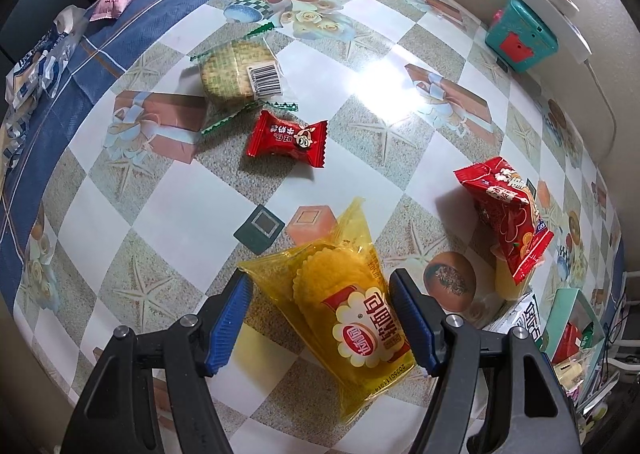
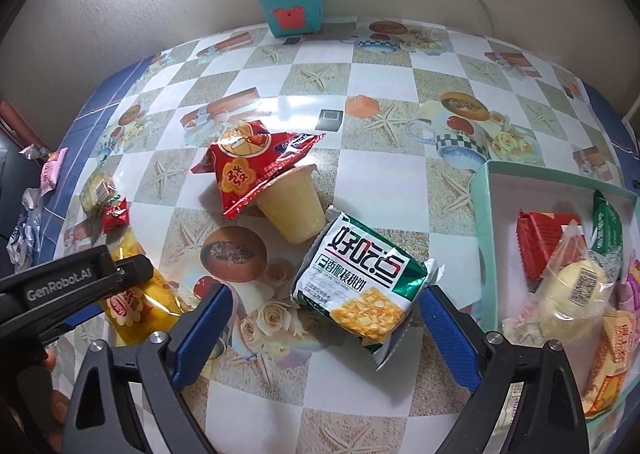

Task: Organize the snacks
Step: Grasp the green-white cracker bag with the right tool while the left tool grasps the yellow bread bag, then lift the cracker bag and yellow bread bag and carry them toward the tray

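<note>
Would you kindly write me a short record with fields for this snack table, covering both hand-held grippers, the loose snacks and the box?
left hand-held gripper: pads on both sides of the yellow cracker pack; contact unclear
right hand-held gripper: open around the green and white biscuit pack
red pouch: leaning on the pudding cup
red candy: loose on the table, beside the clear cracker pack
box: at the right, already holding several snacks
</note>
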The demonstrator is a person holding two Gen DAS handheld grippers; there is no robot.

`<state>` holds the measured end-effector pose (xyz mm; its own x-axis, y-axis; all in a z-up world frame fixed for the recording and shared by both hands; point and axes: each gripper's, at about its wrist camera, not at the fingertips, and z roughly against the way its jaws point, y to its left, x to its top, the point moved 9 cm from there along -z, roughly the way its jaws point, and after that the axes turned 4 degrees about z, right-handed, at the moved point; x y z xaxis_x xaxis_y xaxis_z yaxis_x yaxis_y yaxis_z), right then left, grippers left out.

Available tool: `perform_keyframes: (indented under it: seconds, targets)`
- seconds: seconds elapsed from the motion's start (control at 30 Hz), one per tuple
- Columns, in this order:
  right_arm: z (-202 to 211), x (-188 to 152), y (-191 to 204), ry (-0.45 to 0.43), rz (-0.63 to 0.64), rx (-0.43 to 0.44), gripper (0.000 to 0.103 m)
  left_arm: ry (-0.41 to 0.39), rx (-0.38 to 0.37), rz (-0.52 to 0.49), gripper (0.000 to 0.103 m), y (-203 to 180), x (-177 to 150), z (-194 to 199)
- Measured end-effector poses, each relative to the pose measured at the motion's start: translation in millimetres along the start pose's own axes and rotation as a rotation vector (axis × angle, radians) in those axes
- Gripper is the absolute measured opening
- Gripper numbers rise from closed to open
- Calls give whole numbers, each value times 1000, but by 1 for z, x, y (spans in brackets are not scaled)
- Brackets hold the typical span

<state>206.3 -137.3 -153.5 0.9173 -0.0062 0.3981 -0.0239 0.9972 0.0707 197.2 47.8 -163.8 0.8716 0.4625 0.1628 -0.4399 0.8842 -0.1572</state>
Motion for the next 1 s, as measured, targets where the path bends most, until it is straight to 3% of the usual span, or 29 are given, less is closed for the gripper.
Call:
perform_keyframes:
  seconds: [0.27,0.43,0.7,0.93,1.0]
  targets:
    - [-10,2,-2,5,-2,-9,95,0,2,-1,72,3,3,-1]
    - [-21,1,-6,19,-24,-10,86,1,9,-8,72,0,2,-4]
    - [-24,-1,-9,23,-32,-18,85,7,20,-21,72,-2,1,-7]
    - [-22,-2,-15,22,-30,-49,72,18,37,-51,72,-11,-5,-16]
    - [-22,-2,-15,21,-33,-45,71,21,18,-64,58,-18,-8,-17]
